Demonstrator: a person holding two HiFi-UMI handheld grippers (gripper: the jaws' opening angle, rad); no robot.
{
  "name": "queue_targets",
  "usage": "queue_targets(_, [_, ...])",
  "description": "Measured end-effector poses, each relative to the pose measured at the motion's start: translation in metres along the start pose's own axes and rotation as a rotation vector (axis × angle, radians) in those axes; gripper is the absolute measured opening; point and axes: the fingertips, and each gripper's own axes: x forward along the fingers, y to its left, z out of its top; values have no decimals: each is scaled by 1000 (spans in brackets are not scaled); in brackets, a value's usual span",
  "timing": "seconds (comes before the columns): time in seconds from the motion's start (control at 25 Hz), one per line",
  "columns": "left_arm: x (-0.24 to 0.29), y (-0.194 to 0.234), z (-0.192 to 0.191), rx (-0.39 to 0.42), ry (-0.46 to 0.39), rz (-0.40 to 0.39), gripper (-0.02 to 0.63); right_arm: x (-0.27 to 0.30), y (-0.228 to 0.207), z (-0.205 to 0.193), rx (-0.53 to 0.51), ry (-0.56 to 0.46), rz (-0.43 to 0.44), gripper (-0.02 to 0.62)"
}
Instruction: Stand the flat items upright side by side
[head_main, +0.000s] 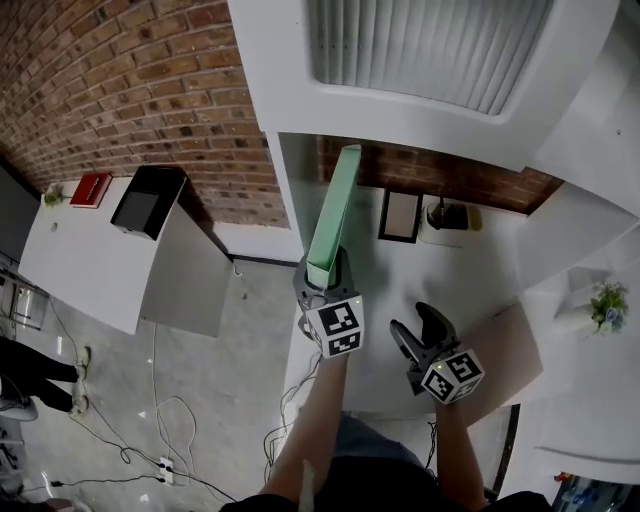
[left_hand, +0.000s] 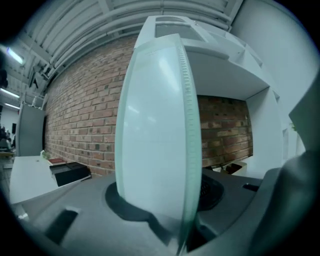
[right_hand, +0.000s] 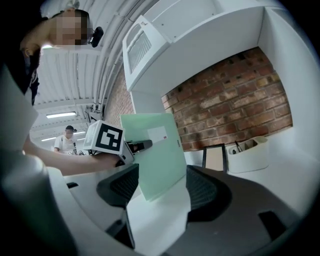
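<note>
A tall pale-green folder (head_main: 335, 215) stands on its long edge over the white desk (head_main: 480, 280), reaching toward the brick back wall. My left gripper (head_main: 322, 290) is shut on its near end. In the left gripper view the folder (left_hand: 155, 130) fills the space between the jaws of that gripper (left_hand: 160, 197). My right gripper (head_main: 422, 335) hovers to its right, open and holding nothing. From the right gripper view I see the folder (right_hand: 157, 150) with a white label, the left gripper's marker cube (right_hand: 107, 137) beside it, and bare desk between my right gripper's (right_hand: 160, 192) own jaws.
A dark-framed flat panel (head_main: 400, 215) leans against the brick wall, with a white organiser tray (head_main: 452, 215) to its right. A small flower pot (head_main: 605, 305) sits on a shelf at the far right. A white cabinet (head_main: 90, 260) with a black box (head_main: 148, 200) stands to the left.
</note>
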Motion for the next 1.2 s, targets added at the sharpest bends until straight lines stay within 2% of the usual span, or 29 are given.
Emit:
queue_targets(0.12, [8,0,-4,-22,20,36,190,1,-2,0,5,-1,4,292])
queue_targets(0.6, [43,6,4,-5,5,100,190,-2,-11,-1,20,5,12,290])
queue_targets(1.2, [63,11,-4,-27,6,103,202,3,-15,-3,24,11,7,290])
